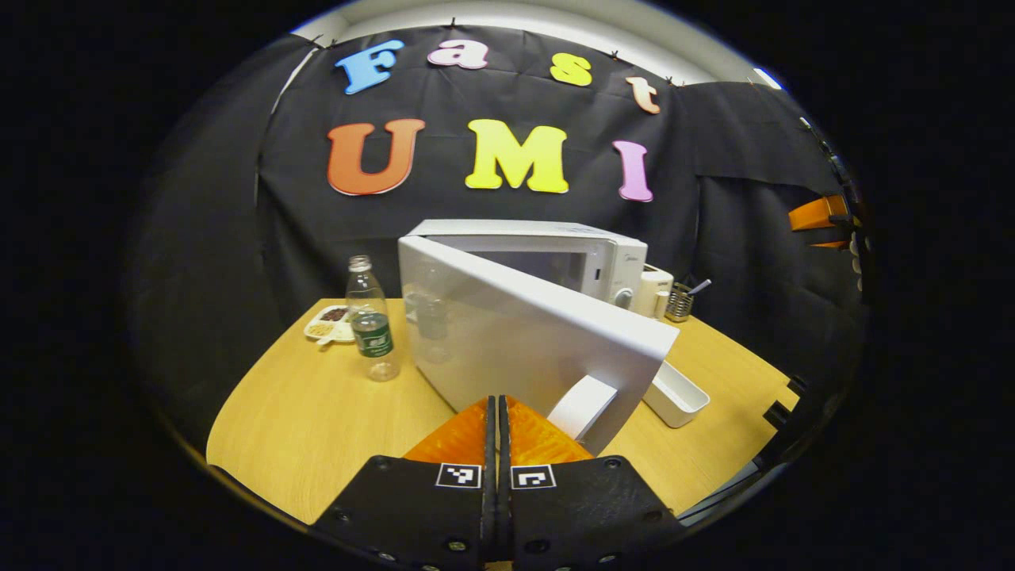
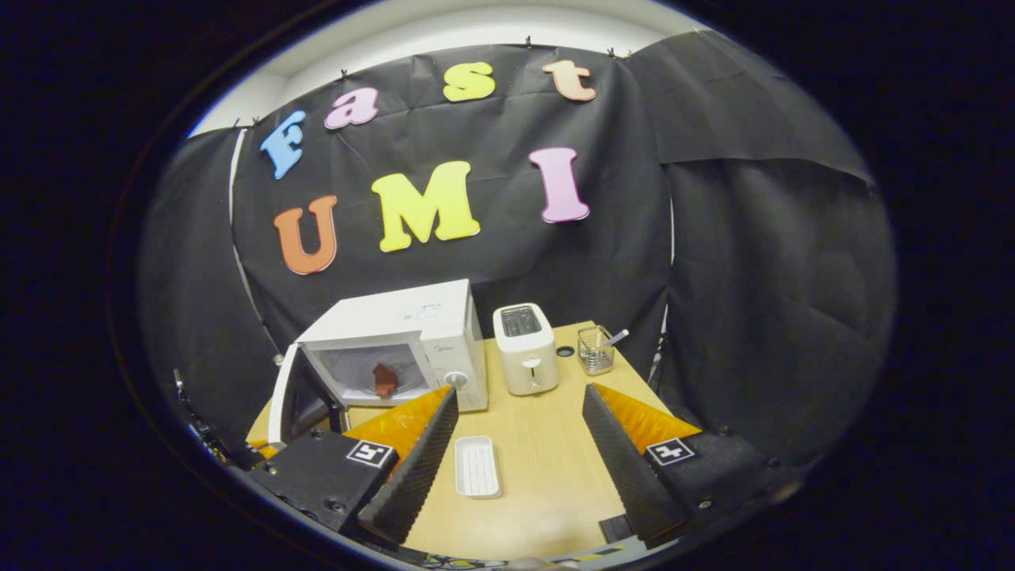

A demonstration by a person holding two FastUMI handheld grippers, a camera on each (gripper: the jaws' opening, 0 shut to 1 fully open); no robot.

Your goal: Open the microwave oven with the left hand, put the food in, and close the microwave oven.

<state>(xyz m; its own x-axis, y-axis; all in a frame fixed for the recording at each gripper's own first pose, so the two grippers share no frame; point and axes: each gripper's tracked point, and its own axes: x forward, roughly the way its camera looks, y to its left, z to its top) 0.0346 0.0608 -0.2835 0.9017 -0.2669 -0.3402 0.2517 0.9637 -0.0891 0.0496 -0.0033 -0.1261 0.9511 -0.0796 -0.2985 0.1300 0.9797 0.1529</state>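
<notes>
Standing half-open, the microwave door (image 1: 507,341) blocks the closed left tool (image 1: 497,412); right tool (image 2: 515,432) gapes above a white tray (image 2: 476,466).

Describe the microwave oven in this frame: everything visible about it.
The microwave oven is a white box standing at the back of the wooden table, left of the toaster. Its door is swung partly open, white handle at its free edge. A reddish-brown piece of food lies inside. A round knob sits on its front panel.
</notes>
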